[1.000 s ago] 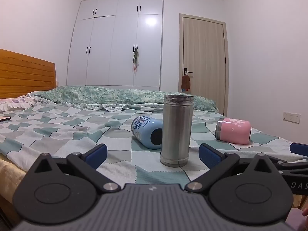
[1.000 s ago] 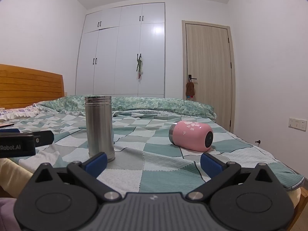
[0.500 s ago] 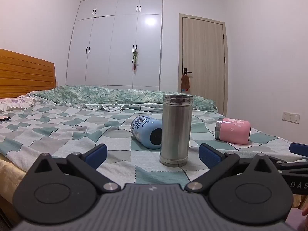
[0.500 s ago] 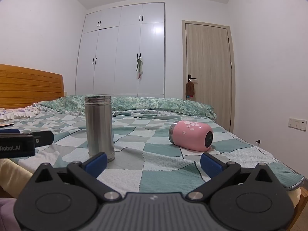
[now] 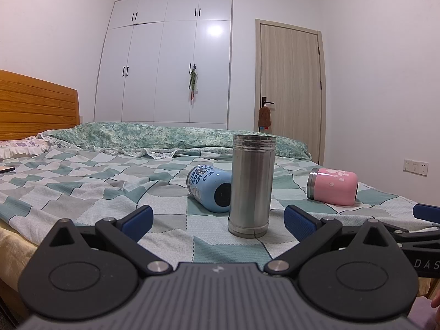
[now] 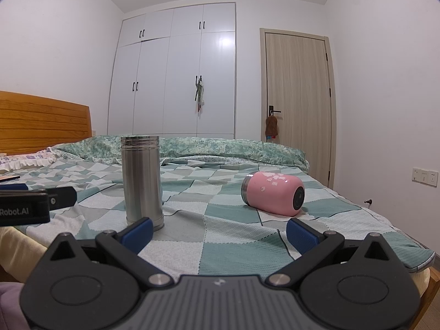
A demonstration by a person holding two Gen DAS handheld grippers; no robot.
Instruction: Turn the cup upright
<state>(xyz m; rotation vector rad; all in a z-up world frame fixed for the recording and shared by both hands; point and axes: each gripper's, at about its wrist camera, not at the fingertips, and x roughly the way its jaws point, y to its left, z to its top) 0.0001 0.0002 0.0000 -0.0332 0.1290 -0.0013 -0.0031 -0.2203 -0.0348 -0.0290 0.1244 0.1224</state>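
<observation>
Bed (image 5: pixel 82 192): steel cup (image 5: pixel 251 184) upright; blue cup (image 5: pixel 210 188) and pink cup (image 6: pixel 273 194) lying sideways (apart). Left gripper (image 5: pixel 218 217), right gripper (image 6: pixel 218 232): both released, holding nothing.

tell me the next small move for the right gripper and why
Probably ease the open right gripper forward and rightward toward the pink cup. It lies on its side on the bedspread, ahead of the empty fingers, while the steel flask already stands upright.
</observation>
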